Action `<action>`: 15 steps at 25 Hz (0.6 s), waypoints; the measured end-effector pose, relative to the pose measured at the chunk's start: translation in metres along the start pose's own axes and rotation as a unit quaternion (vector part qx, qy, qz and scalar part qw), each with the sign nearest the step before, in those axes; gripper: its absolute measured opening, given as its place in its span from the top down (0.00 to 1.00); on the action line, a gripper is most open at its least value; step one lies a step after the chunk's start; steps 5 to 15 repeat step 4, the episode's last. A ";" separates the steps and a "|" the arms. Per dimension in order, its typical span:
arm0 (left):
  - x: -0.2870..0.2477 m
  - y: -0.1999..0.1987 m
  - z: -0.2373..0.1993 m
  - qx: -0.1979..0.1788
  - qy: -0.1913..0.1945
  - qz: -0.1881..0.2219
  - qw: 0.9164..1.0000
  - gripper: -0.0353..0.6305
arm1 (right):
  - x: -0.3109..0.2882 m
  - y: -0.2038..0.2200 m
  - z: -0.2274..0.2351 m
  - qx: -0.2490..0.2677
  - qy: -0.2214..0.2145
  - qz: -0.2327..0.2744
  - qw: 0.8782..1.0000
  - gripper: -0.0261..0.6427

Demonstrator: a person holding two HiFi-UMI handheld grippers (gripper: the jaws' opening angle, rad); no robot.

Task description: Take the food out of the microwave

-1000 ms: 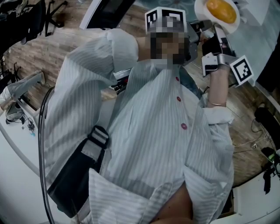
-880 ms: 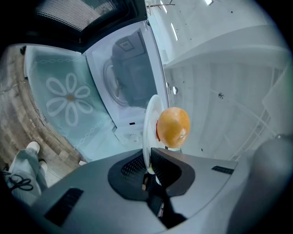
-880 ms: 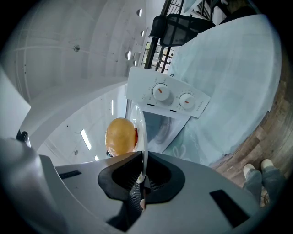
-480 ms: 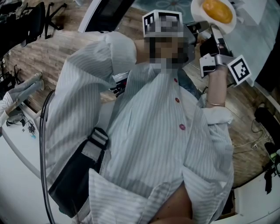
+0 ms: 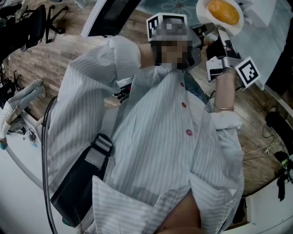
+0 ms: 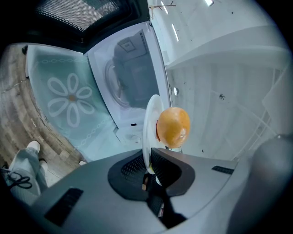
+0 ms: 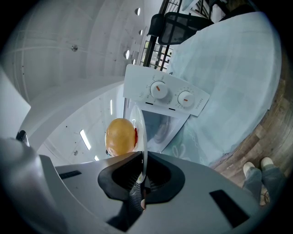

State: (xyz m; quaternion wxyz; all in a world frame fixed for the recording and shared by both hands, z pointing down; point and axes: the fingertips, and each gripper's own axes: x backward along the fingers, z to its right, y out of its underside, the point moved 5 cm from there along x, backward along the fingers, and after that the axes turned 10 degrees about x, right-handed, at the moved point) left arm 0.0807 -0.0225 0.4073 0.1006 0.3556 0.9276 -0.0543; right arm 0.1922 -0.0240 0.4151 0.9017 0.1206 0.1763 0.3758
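A white plate (image 5: 208,17) carrying a round orange-brown bun (image 5: 223,11) is held up between my two grippers. My left gripper (image 5: 201,31) is shut on one side of the rim, and my right gripper (image 5: 223,36) is shut on the other. The left gripper view shows the plate (image 6: 150,123) edge-on, clamped in the left gripper (image 6: 149,167), with the bun (image 6: 173,127) on its right face. In the right gripper view the plate (image 7: 141,132) is pinched by the right gripper (image 7: 143,171) and the bun (image 7: 120,136) sits to its left. The white microwave (image 6: 130,87) stands behind with its door open.
The microwave's control panel (image 7: 167,97) with two knobs faces the right gripper. A pale blue floral tablecloth (image 6: 68,96) covers the table beneath it. A dark chair (image 7: 178,25) stands beyond. A person's striped shirt (image 5: 155,137) fills the head view, with cables (image 5: 270,151) on the wooden floor.
The head view has slid slightly, so plate and grippers sit a little further up and left. Both grippers keep their hold on the plate.
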 end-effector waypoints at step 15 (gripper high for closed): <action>0.001 0.000 0.000 0.000 -0.001 -0.002 1.000 0.90 | 0.000 0.001 0.000 -0.003 0.000 0.002 1.000 0.89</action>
